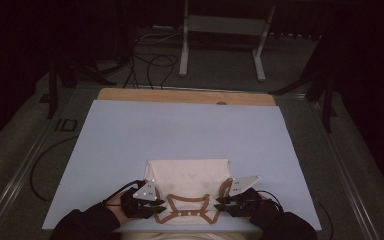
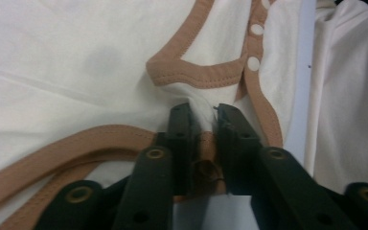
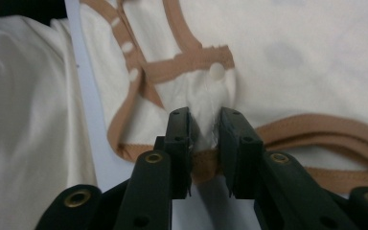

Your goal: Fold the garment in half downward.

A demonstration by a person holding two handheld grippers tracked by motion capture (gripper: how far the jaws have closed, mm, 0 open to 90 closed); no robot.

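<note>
A cream baby garment [image 1: 187, 180] with brown trim and white snaps lies flat near the front edge of the pale blue table [image 1: 190, 130]. My left gripper [image 1: 156, 209] pinches the garment's brown-trimmed edge at its near left corner; in the left gripper view [image 2: 203, 115] cloth is bunched between the jaws. My right gripper [image 1: 222, 202] pinches the near right corner the same way, with cream fabric [image 3: 206, 120] held between its jaws. Both hands rest at the table's front edge.
A wooden strip [image 1: 185, 96] runs along the table's far edge. Beyond it stand a metal stand [image 1: 222, 30] and cables [image 1: 150, 65] on the dark floor. A cream sleeve or cloth [image 2: 350, 96] hangs past the table's front edge.
</note>
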